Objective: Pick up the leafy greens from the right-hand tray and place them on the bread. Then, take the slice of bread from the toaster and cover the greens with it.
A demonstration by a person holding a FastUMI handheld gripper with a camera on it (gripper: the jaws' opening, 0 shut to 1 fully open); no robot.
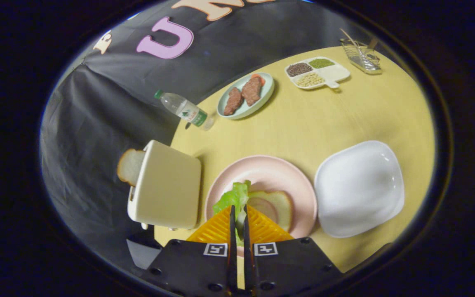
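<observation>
Claw (237, 214) pinched on leafy greens (234, 197), held directly over bread (276, 206) on pink plate (270, 173) just ahead; toaster (167, 185) with second slice (129, 166) close on left side.

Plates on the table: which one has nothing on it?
The white square plate, right of the pink plate. Pink holds bread and greens in the gripper; the pale green plate holds meat.

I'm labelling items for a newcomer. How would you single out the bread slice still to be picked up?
Find the cream toaster left of the pink plate. The white bread slice stands in its top slot, unlike the plated slice.
</observation>
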